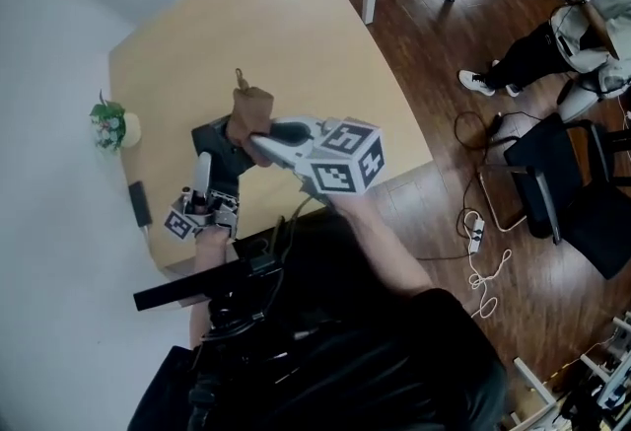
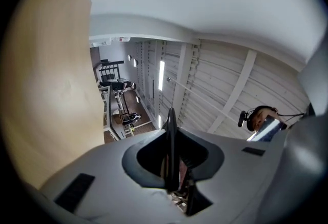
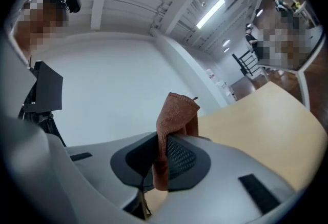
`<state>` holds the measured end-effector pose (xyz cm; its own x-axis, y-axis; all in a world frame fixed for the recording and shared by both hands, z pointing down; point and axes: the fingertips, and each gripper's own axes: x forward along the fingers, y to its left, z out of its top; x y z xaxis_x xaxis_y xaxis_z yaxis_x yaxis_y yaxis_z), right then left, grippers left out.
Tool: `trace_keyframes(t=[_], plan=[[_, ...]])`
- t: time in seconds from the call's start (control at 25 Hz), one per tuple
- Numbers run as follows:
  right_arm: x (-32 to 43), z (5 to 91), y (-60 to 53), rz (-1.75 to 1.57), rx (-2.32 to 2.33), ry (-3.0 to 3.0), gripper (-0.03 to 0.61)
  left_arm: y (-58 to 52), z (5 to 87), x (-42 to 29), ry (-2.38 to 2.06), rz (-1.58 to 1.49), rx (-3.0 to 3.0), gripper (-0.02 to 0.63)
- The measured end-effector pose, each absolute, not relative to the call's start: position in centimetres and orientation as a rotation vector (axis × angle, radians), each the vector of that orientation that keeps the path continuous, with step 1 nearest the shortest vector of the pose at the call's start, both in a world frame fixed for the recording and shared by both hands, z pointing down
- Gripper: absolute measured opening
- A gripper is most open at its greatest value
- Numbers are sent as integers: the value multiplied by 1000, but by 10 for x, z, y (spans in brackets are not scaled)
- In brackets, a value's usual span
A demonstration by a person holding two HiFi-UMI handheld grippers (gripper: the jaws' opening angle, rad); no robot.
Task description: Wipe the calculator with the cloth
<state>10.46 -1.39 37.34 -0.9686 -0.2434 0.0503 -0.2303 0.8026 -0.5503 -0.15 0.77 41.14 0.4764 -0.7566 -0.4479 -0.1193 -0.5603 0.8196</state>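
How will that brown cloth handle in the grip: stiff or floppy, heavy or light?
Probably floppy: the cloth bunches and folds over above the right gripper. Likely light, since a small pinch holds it up. Its nubby texture should resist slipping.

Rough cloth is meeting matt plastic over smooth wood.
The brown cloth [image 3: 177,110] is showing a fuzzy, woven nap. The right claw [image 3: 166,138] is looking like matt grey plastic with dimpled dark pads. The pale wood-look surface [image 1: 276,35] is staying smooth and matt, and the dark plank floor [image 1: 424,74] is gleaming faintly.
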Motion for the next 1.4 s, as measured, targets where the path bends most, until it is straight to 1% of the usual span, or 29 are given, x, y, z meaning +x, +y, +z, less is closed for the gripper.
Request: trace_keyframes(t=[0.08,0.16,0.56,0.72,0.8,0.92,1.04,1.16,1.4], plan=[[83,373,-5,-867,-299,3010,44,9,403,11,-722,-1072,2028,64],[76,383,-7,-869,-303,3040,48,11,398,18,-711,-1083,2039,71],[102,427,-48,-991,-521,2996,48,9,401,-6,-666,-1195,1948,75],[131,442,-66,-1035,-686,2961,44,4,402,-22,-651,-1290,1875,66],[143,437,-66,-1042,-702,2923,44,1,403,-26,-663,-1311,1852,66],[132,409,-48,-986,-578,2932,44,-4,405,-27,-691,-1295,1845,66],[93,384,-12,-888,-347,3028,44,-6,406,-22,-705,-1288,1837,67],[65,395,9,-822,-249,3148,44,-7,401,-16,-690,-1294,1843,67],[78,417,-11,-936,-316,3106,48,-2,396,-13,-656,-1290,1864,80]])
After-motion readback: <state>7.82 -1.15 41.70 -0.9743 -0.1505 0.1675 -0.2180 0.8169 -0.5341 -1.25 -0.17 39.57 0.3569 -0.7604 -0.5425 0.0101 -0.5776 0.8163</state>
